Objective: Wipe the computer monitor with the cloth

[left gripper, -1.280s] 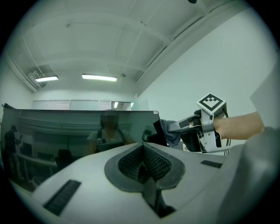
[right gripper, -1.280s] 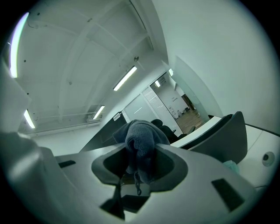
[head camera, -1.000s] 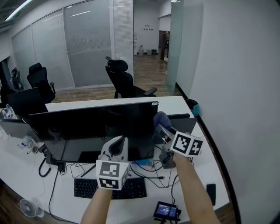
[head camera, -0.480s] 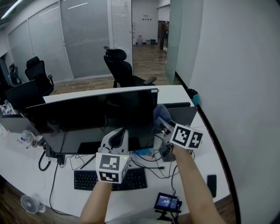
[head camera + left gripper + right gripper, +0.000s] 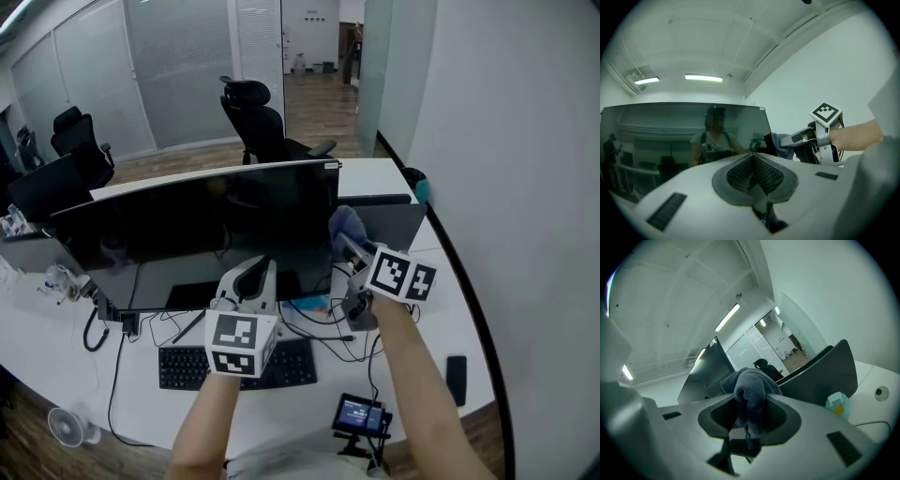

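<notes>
Firmly clenched on the blue-grey cloth (image 5: 750,390): the fingers (image 5: 782,414) of the right gripper (image 5: 349,249), with the wad right at the right-hand edge of the monitor (image 5: 197,234), about mid-height. Left gripper (image 5: 753,171) empty, fingers (image 5: 765,174) pressed together, low before the screen's lower middle. Free room right of that edge toward the white wall (image 5: 506,141); cables (image 5: 328,347) and keyboard (image 5: 239,367) below on the tabletop (image 5: 441,309). Monitor upright, wide, gently curved, long axis left to right, screen facing the person.
</notes>
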A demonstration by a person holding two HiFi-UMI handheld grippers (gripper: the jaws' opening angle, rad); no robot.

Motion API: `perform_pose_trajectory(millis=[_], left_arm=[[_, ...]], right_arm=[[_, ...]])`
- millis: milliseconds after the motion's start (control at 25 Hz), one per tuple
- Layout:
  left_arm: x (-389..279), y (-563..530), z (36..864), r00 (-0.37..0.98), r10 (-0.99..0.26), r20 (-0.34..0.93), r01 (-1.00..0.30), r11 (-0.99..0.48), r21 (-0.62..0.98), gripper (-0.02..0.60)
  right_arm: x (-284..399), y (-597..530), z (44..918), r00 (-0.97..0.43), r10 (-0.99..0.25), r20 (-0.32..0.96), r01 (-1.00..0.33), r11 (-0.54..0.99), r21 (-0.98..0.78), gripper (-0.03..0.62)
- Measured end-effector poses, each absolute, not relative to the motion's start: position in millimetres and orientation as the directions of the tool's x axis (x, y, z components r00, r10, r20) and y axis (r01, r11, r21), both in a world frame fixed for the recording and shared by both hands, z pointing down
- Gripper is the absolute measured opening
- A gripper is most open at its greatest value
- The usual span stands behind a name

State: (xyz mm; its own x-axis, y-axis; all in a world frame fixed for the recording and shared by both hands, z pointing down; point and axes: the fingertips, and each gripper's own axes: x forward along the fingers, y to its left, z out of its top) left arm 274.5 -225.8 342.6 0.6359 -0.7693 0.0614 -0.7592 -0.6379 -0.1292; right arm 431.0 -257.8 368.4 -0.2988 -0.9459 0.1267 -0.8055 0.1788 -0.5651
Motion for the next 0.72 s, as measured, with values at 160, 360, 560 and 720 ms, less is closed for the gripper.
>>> perform_pose_trajectory(millis=[160,360,560,720], left_arm=[[273.2,-226.1,346.6,0.637,-0.768,0.068,-0.759,-0.64,-0.124,0.008],[275.3,-224.2,353.9,0.639,-0.765,0.075,-0.755,-0.643,-0.126,0.008],[279.5,-222.2,364.5,0.651,-0.753,0.092,-0.741,-0.657,-0.139,0.008],[279.3,-221.8,370.6,0.651,-0.752,0.1,-0.741,-0.659,-0.132,0.008]], right_arm=[[429.5,-256.7,376.0,-0.3,-0.945,0.135,-0.798,0.171,-0.578,0.135],[429.2,-253.8,388.0,-0.299,-0.943,0.145,-0.795,0.162,-0.585,0.135],[427.4,-249.6,403.4,-0.299,-0.94,0.165,-0.793,0.148,-0.592,0.135],[427.4,-249.3,413.3,-0.299,-0.938,0.178,-0.785,0.136,-0.604,0.135]])
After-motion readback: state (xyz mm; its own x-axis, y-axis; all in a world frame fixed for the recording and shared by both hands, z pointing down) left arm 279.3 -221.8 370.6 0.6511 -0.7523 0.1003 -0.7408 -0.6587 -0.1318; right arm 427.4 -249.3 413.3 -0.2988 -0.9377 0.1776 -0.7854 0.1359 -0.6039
